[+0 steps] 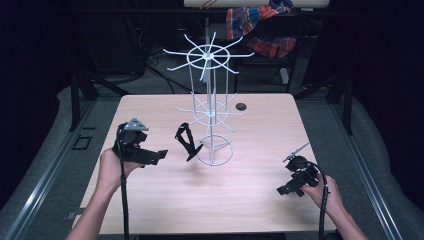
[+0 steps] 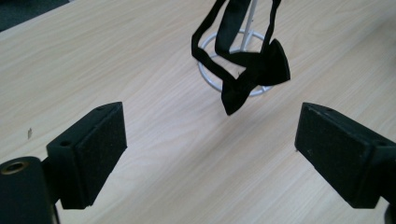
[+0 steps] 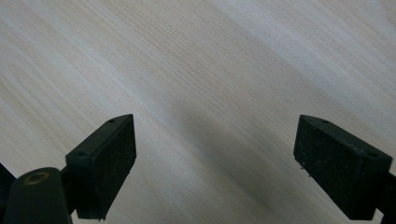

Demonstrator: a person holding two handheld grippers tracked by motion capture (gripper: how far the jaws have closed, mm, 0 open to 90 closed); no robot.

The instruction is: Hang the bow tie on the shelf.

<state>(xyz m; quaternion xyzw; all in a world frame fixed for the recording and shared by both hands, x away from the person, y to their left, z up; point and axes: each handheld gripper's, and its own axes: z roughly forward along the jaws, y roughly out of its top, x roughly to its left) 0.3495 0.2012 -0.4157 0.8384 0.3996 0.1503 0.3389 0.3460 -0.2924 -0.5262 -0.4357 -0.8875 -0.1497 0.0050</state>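
My left gripper (image 1: 161,154) stands spread and empty; the bow tie (image 1: 187,141) hangs from the rack (image 1: 214,112) at my one o'clock. I should back away level to avoid snagging. My right gripper (image 1: 281,190) rests spread.

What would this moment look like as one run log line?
bow tie: hanging on white wire rack | left tongs: open, empty, beside bow tie | right tongs: open, empty, over table

Dark recording lab: bare wooden table (image 1: 150,210), black curtains, floor cables.
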